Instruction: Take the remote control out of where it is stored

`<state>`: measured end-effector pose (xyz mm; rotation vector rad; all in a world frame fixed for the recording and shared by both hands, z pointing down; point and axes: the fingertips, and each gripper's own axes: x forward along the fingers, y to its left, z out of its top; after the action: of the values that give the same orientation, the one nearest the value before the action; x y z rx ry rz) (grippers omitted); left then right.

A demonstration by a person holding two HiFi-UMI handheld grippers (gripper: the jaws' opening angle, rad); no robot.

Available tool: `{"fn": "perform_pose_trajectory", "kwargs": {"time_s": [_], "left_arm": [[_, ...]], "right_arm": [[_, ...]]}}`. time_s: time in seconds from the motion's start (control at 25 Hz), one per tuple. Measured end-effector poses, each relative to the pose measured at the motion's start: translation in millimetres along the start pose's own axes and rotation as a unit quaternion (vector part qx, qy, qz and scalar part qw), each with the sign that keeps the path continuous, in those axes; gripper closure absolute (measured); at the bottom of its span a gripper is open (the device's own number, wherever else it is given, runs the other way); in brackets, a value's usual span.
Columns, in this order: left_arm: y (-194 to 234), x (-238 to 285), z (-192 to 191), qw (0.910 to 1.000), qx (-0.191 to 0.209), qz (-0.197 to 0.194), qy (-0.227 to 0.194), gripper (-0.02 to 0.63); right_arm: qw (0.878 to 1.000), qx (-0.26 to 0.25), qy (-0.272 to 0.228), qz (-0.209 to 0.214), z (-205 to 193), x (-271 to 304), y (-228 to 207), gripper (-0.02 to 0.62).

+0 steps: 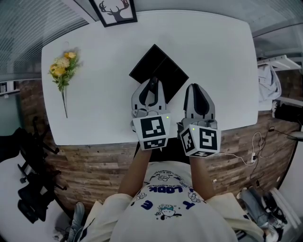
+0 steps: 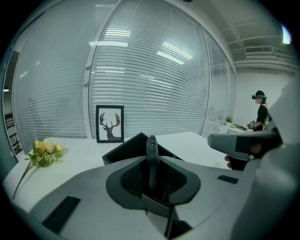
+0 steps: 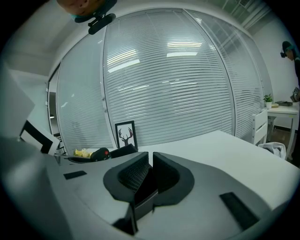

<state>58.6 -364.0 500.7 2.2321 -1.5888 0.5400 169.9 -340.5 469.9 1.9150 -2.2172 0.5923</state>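
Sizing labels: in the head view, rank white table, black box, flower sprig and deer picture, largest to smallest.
1. white table
2. black box
3. flower sprig, longer than the box but thin, so close
4. deer picture, cropped by the view's edge, so unsure

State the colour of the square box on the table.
The square box is black; clearest in head view.

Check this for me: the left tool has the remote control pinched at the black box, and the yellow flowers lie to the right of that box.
One thing is wrong: the yellow flowers lie to the left of the black box, not the right, as the head view shows. The rest holds: the left tool has the remote control pinched at that box.
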Motion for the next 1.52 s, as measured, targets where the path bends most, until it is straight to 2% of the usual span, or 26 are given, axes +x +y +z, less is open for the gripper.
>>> {"fn": "perform_pose_trajectory", "kwargs": {"time_s": [0.4,0.6,0.92,1.52], "left_arm": [[4.3,-36.6,37.8,0.9988,0.002,-0.010,-0.048,0.537],[12.6,-58.2,49.8,0.9975,-0.011,-0.010,-0.069,0.537],[26.7,-94.5,64.8,0.9956,-0.007,0.004,-0.093,0.537],[55.4,-140.6,54.6,0.9952,-0.009,0.026,-0.094,0.537]], "right_arm": [[0.999,-0.015,-0.030,0.017,23.7,-12.8,30.2,0.546],[0.998,-0.027,-0.043,0.024,35.6,-22.6,46.7,0.546],[0.996,-0.041,-0.067,0.038,53.5,-39.3,72.4,0.548],[0.994,-0.058,-0.081,0.050,58.8,-58.6,112.4,0.546]]}}
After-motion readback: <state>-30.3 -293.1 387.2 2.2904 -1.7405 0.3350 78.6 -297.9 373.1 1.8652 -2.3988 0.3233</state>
